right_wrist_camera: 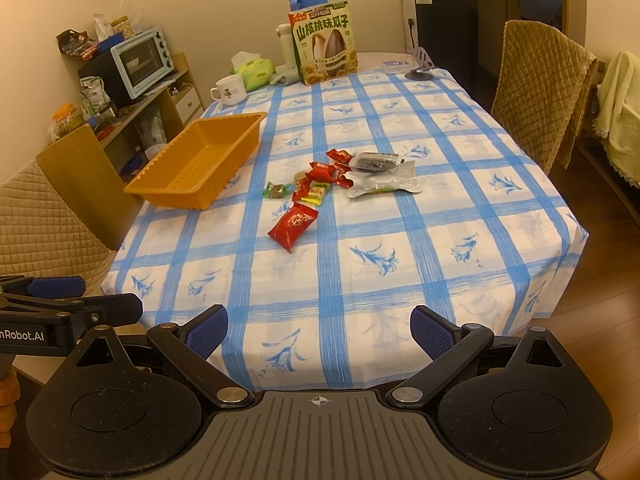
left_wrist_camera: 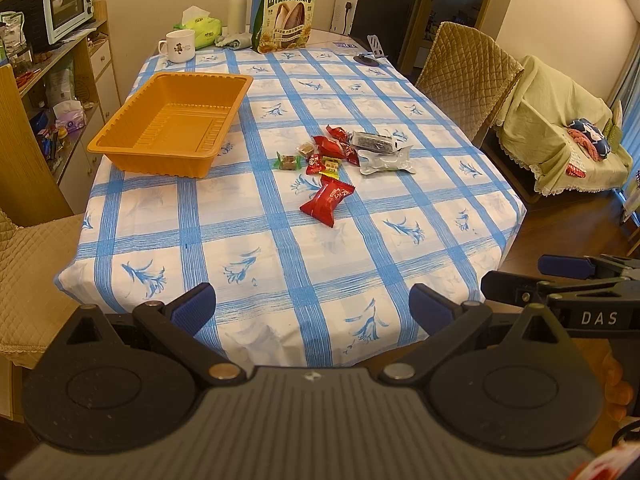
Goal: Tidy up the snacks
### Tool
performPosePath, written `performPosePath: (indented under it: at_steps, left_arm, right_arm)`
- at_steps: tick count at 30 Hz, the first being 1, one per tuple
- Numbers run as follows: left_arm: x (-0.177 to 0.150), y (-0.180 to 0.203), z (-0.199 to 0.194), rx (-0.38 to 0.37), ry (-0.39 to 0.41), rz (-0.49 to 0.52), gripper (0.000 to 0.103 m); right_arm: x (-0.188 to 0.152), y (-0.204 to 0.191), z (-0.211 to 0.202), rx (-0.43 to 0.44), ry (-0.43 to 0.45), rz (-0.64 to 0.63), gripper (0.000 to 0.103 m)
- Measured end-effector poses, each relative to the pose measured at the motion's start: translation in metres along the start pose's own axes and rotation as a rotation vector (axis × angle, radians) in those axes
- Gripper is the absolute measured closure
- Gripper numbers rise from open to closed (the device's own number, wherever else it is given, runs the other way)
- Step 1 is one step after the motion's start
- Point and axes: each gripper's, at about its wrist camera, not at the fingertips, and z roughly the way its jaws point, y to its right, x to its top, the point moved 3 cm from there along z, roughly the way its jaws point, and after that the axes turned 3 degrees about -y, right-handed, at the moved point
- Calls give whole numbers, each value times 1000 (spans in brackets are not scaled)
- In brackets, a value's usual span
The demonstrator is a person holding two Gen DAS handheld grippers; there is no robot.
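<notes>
My left gripper (left_wrist_camera: pixel 312 304) hangs wide open and empty at the table's near edge. Far ahead to its left sits the orange tray (left_wrist_camera: pixel 172 120), bare inside. The snack pile (left_wrist_camera: pixel 340 156) lies mid-cloth, right of the tray, well beyond both tools. My right gripper (right_wrist_camera: pixel 319 330) gapes empty too.

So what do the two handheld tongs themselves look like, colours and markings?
Both match: the left tongs and right tongs have matte black linkage arms with silver rivets, round black discs either side of a ribbed grey centre plate, and blue textured finger pads. White lettering shows on the sides: "DAS" on the right one, "nRobot.AI" on the left. No cables or sleeves visible.
</notes>
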Motion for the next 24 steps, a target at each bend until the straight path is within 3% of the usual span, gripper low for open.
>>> performPosePath:
  at_steps: [24]
  left_arm:
    - [0, 0, 0, 0, 0, 0, 0]
  right_arm:
    - [2, 1, -1, -1, 1, 0, 6]
